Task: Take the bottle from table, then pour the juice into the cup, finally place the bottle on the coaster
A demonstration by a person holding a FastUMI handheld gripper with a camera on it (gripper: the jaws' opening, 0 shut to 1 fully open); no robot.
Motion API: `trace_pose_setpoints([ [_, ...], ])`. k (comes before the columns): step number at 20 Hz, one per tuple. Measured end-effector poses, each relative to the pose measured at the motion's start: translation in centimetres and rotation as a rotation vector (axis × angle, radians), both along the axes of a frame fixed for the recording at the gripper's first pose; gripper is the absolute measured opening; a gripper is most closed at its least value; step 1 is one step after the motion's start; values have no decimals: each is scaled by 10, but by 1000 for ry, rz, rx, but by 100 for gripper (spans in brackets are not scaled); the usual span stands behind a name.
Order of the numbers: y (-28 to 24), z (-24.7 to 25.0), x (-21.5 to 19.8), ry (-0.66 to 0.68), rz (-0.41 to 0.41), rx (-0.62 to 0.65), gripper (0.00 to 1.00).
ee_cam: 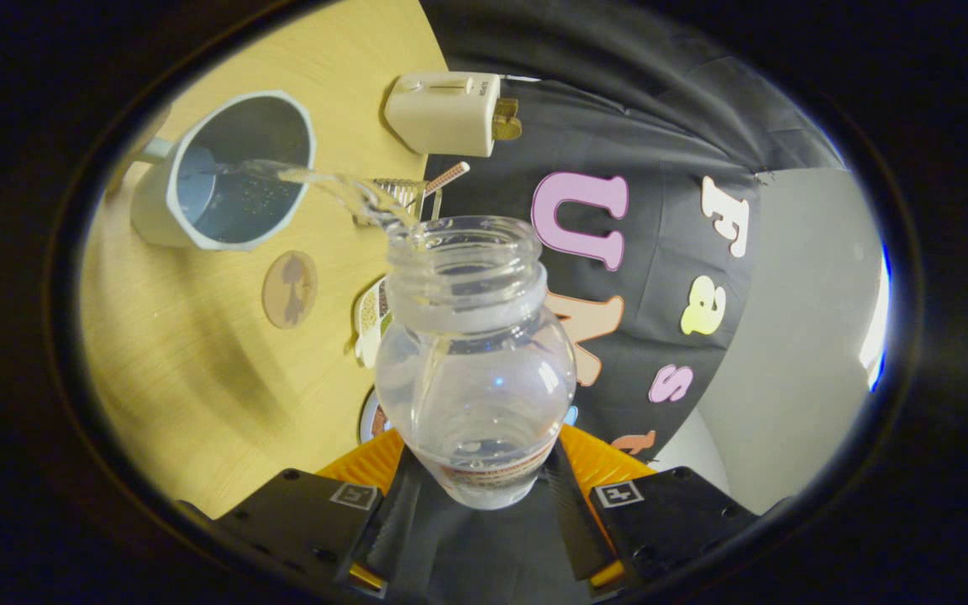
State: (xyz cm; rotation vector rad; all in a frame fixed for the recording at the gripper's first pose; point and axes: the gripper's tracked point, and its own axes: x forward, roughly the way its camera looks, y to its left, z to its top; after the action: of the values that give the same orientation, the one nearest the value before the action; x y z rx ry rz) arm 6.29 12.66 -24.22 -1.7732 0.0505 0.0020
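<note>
Claw point(484, 487) squeezed tight on clear bottle point(476, 353), both fingers point(572, 504) pressing its sides. Bottle tipped over, open mouth ahead. Clear juice point(341, 189) streaming from mouth into blue cup point(228, 172) farther ahead. Round coaster point(289, 288) on table point(190, 370), just beside cup.

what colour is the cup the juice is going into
The cup is pale blue-grey with a lighter rim, seen best in the gripper view, beyond the bottle the gripper holds.

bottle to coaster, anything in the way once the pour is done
Nothing visible blocks it. The gripper is shut on the bottle, tipped toward the cup. The coaster lies on bare table just short of the cup, nothing on it.
</note>
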Motion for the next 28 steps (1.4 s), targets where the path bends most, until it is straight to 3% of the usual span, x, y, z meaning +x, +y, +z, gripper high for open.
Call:
trace_pose_setpoints([
  [28, 19, 12, 10, -13, 73, -139, 78],
])
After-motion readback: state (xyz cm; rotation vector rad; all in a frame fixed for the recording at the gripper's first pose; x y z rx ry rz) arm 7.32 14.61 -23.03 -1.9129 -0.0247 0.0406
